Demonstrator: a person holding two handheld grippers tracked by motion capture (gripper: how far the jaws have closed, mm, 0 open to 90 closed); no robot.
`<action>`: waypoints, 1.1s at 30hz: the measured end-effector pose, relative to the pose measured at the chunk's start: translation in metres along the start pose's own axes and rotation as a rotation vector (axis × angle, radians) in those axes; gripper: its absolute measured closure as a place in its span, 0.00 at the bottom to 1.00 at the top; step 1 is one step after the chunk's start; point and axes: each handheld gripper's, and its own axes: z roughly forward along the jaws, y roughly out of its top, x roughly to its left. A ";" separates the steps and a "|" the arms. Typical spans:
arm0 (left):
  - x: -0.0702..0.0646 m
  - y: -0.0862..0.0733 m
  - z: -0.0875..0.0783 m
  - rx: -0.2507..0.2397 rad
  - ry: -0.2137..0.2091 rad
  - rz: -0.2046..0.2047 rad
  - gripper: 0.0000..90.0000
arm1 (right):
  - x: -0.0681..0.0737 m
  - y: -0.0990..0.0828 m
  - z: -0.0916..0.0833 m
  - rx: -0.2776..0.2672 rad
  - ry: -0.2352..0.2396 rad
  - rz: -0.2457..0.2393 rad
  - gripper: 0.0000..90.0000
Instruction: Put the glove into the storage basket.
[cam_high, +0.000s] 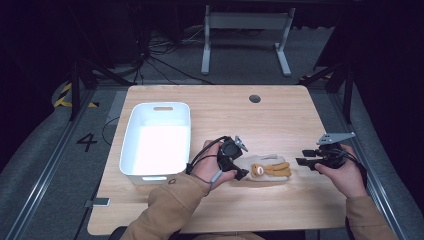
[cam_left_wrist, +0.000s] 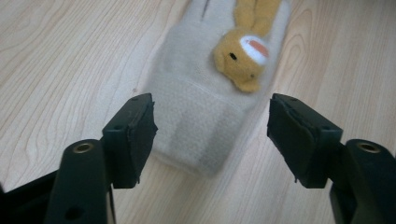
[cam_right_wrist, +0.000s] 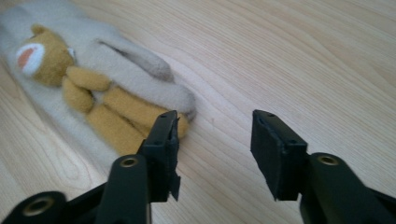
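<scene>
Lying flat on the desk (cam_high: 280, 120), the cream mitten (cam_high: 265, 169) with the small brown bear (cam_high: 259, 170) sewn on it sits between the two hands, its long axis running left to right across the near half of the wood. At the far left stands the white bin (cam_high: 131, 150), just beside the left forearm and well apart from the mitten. Next comes the left tongs (cam_high: 241, 174), whose jaws stand apart with nothing pressed between them; in the left gripper view the mitten's cuff end (cam_left_wrist: 201, 126) lies just ahead of the gap, so this hand is plainly the nearer one and faces the mitten end-on. Further right, the bear's head sits toward the cuff and its legs point to the fingertip end. The right tongs (cam_high: 303, 156) are also spread and hold nothing; they hover near the fingertip end, a little off it, and in the right gripper view the mitten (cam_right_wrist: 116, 79) lies to the left of the gap, only just beside the left jaw. I judge a pick-up would go easiest from the cuff.
</scene>
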 end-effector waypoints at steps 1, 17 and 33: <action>0.001 0.002 0.002 0.001 -0.017 0.005 0.33 | -0.003 -0.002 -0.002 -0.004 -0.012 0.017 0.49; 0.009 0.013 0.027 -0.012 -0.054 0.112 0.32 | -0.020 -0.014 -0.005 0.026 -0.013 0.042 0.29; 0.009 0.014 0.056 0.027 -0.051 0.170 0.19 | -0.019 -0.014 -0.003 0.031 0.012 0.051 0.28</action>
